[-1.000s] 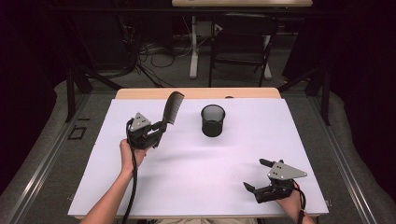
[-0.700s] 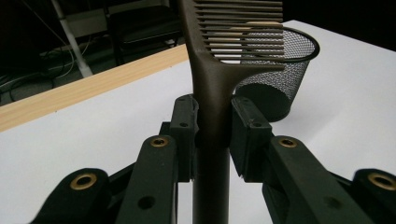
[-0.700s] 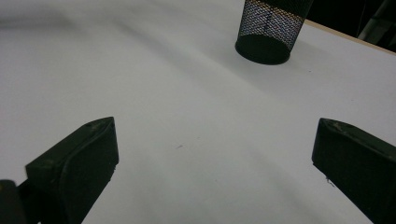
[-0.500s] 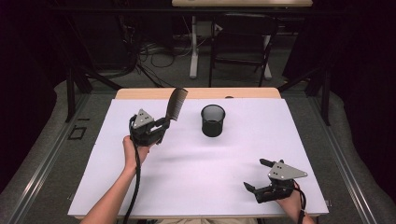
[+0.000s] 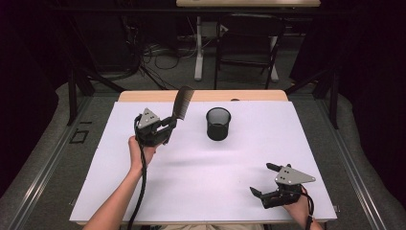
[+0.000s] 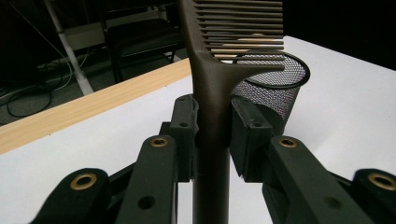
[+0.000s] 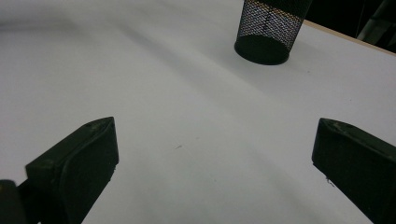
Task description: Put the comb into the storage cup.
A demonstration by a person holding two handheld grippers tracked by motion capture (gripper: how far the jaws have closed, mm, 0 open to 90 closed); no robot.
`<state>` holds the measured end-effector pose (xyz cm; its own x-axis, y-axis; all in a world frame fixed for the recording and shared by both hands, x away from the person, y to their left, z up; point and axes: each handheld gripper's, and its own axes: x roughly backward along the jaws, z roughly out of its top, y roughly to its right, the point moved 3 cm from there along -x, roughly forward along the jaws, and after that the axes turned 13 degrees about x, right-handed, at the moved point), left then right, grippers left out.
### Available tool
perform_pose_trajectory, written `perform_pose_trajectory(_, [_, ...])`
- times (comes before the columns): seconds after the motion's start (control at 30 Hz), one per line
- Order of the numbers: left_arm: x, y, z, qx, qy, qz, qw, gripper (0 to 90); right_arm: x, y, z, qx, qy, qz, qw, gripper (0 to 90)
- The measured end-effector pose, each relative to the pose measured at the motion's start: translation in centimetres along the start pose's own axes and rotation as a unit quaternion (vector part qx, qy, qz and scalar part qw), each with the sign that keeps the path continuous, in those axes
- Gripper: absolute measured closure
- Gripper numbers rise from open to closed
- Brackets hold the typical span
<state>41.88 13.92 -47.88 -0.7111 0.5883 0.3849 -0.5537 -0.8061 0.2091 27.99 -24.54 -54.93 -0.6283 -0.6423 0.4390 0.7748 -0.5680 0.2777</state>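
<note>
Close to the person, the right gripper (image 5: 268, 188) rests low on the white table (image 5: 201, 191) with its jaws wide apart and nothing in them; farther out, the left gripper (image 5: 168, 126) is clamped on the handle of the brown comb (image 6: 210, 93), holding it up in the air; just past it stands the black mesh cup (image 5: 218, 123); picking up looks done; dropping the comb in the cup is left.

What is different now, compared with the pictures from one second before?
The left gripper, shut on the comb, has shifted slightly toward the mesh cup, carrying the comb along. Its grip is unchanged. The right gripper rests open at the near right of the white table, and the cup stands where it was.
</note>
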Motion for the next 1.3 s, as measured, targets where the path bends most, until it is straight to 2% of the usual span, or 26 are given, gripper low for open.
perform_pose_trajectory(0.57, [-0.8, 0.9, 1.7, -0.007, 0.013, -0.006, 0.9999, 72.6, 0.0, 0.0, 0.0, -0.001, 0.001, 0.0, 1.0, 0.0])
perform_pose_trajectory(1.3, [-2.0, 1.3, 2.5, -0.001, 0.032, -0.011, 0.9994, 72.5, 0.1, 0.1, 0.0, 0.0, 0.001, -0.001, 1.0, 0.0])
